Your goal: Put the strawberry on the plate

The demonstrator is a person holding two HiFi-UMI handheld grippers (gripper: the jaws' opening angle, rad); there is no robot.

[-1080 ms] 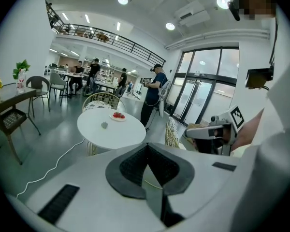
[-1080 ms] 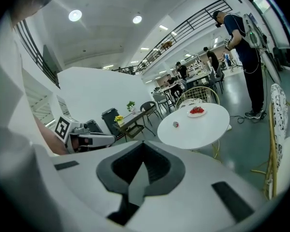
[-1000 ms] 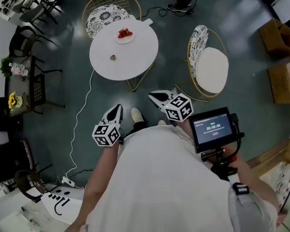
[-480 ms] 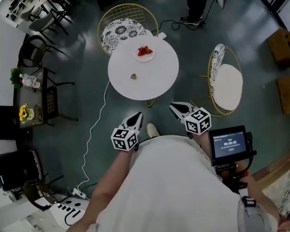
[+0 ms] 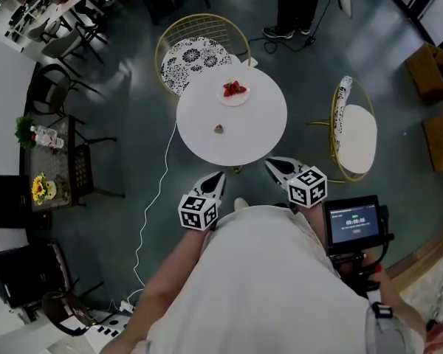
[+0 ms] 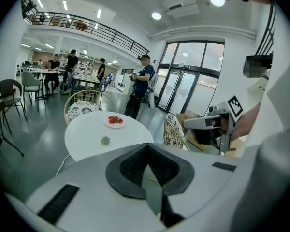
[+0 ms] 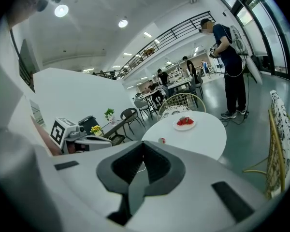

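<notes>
Fingers closed and empty on my left gripper (image 5: 215, 177) and right gripper (image 5: 273, 164), both near the lower edge of the round white table (image 5: 260, 127). The small red strawberry (image 5: 218, 129) lies mid-table, clear of the white plate (image 5: 234, 102) above.

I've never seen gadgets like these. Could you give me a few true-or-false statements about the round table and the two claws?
1. Red strawberries lie on the plate. True.
2. A loose strawberry lies on the table outside the plate. True.
3. The left claw grips a strawberry. False: it is shut and empty.
4. The right claw rests on the plate. False: it is shut and empty, away from the plate on the person's side.
</notes>
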